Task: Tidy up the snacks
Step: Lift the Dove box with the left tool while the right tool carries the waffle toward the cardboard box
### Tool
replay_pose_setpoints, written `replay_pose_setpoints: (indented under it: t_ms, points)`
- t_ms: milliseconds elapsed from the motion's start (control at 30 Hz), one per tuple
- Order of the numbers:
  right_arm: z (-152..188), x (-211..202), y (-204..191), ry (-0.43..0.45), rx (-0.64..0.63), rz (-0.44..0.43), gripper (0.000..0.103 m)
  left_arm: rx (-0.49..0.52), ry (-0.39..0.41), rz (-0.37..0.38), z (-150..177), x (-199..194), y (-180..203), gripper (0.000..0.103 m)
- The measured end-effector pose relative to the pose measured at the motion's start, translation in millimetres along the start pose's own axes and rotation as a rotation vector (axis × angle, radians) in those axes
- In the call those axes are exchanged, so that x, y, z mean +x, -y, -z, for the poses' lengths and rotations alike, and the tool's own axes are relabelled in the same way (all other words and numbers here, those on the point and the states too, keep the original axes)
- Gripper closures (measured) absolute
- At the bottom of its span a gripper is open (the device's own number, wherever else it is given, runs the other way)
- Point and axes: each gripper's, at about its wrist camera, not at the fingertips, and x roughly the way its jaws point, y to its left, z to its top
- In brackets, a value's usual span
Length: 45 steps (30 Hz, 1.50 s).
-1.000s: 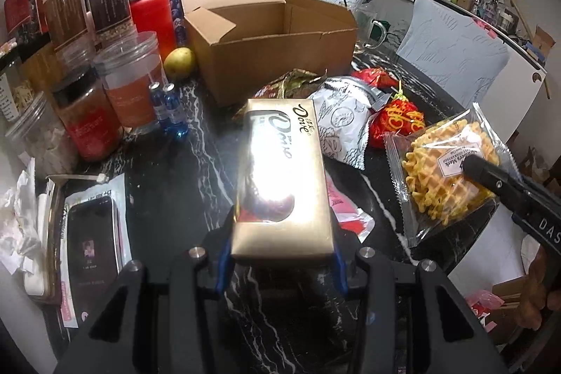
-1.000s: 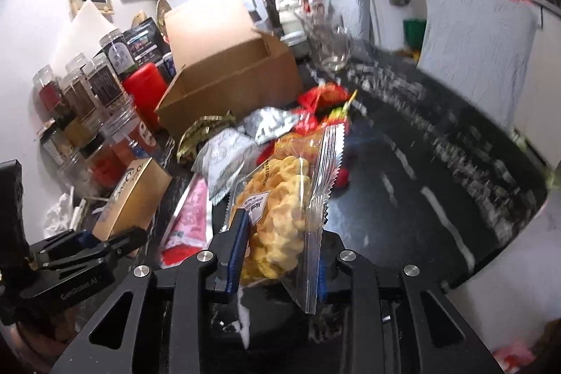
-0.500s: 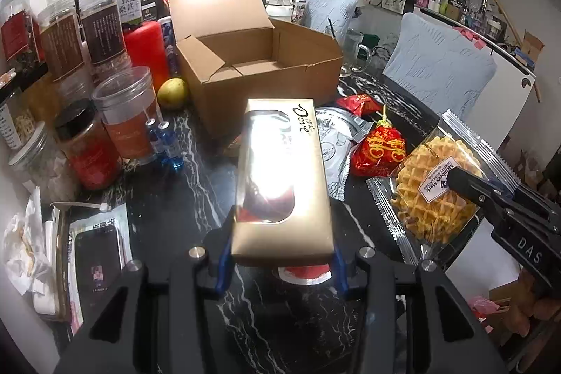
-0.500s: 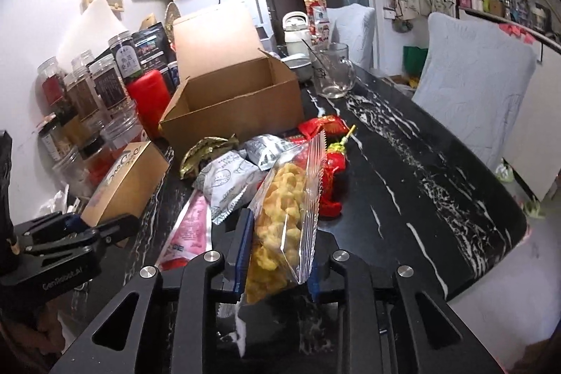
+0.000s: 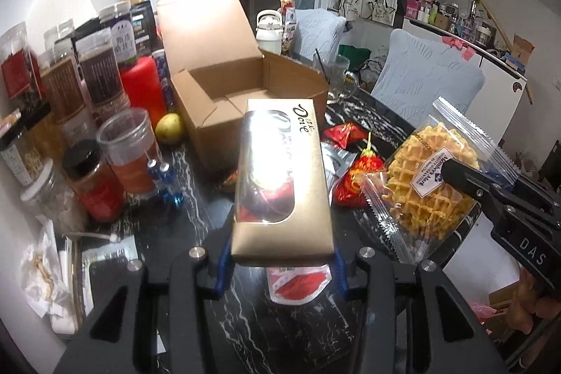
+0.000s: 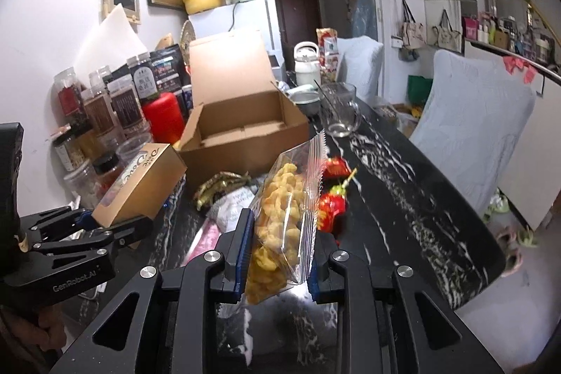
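While both snacks hang clear of the black marble table, the left gripper clamps the near end of a gold chocolate box, its windowed top face up, just in front of the open cardboard box that serves as the scene's landmark. To the right of that carton, the right gripper pinches a clear bag of waffle on edge, jaws drawn narrow on the wrapper. Inside the cardboard box only its bare floor and folded flaps show; its lid stands upright at the back. Between the carton and the grippers lie loose packets on the tabletop: red candy wrappers, a silver pouch and a pink-and-red sachet. Left of the carton crowd lidded jars of dark and reddish contents, a red canister and a yellow-green fruit. Right of it stands a glass mug.
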Motion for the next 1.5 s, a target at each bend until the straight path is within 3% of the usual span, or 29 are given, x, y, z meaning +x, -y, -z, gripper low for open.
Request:
replay_pose_setpoints:
  t_ms: [333,667,1133,1500]
  points:
    - [-26.6,-0.9,-0.3,0.056,-0.023,-0.026,0.077,0.020,0.029,0.021,-27.1,3.8,7.7,0.059]
    - [-67.7,14.6,4.7,0.121,-0.038,-0.032,0.077,0.039,0.081,0.015,-75.6,20.9,6.0,0.059]
    - [-145.5,78.7,5.0,0.163,-0.090,-0.084,0.077,0.020,0.124,-0.034,-161.5,79.3,-19.8,0.059]
    - [-193.3,156.7,1.6,0.144,-0.131,-0.129,0.077,-0.012,0.089,-0.098,-212.3,144.3,-49.7,0.059]
